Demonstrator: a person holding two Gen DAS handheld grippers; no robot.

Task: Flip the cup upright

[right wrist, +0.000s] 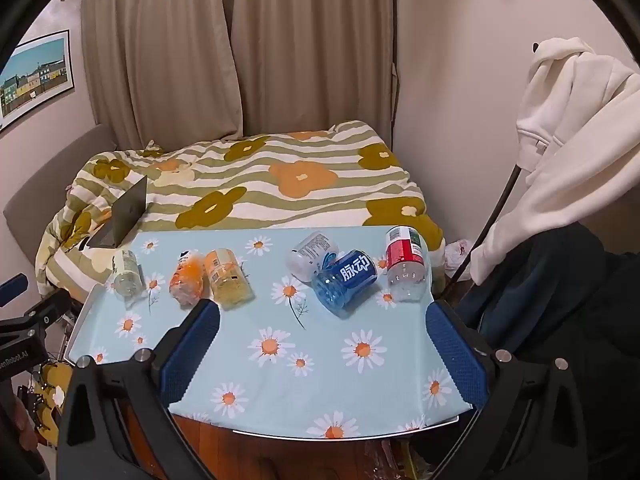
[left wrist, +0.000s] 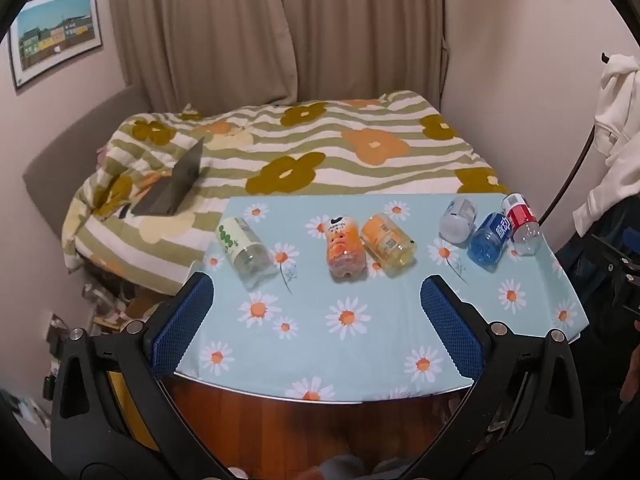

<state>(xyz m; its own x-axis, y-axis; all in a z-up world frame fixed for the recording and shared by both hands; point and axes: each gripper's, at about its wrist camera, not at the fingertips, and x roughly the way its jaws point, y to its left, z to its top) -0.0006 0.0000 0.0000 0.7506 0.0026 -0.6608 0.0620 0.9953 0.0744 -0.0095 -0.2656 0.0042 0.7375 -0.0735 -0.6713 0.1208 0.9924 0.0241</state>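
A desk (left wrist: 360,344) covered in a pale blue daisy-print cloth (right wrist: 320,344) is standing just in front of a bed (left wrist: 52,160). A striped quilt with big orange and olive flowers (left wrist: 320,152) is lying across the bed, and a half-open dark laptop (left wrist: 176,184) is sitting on it near the desk's far left corner. Beige curtains (left wrist: 280,28) are hanging behind the bed. A framed picture of coloured buildings (left wrist: 56,32) is hanging on the left wall. A white hooded sweatshirt (right wrist: 572,136) is hanging at the right, above dark clothing (right wrist: 560,300).
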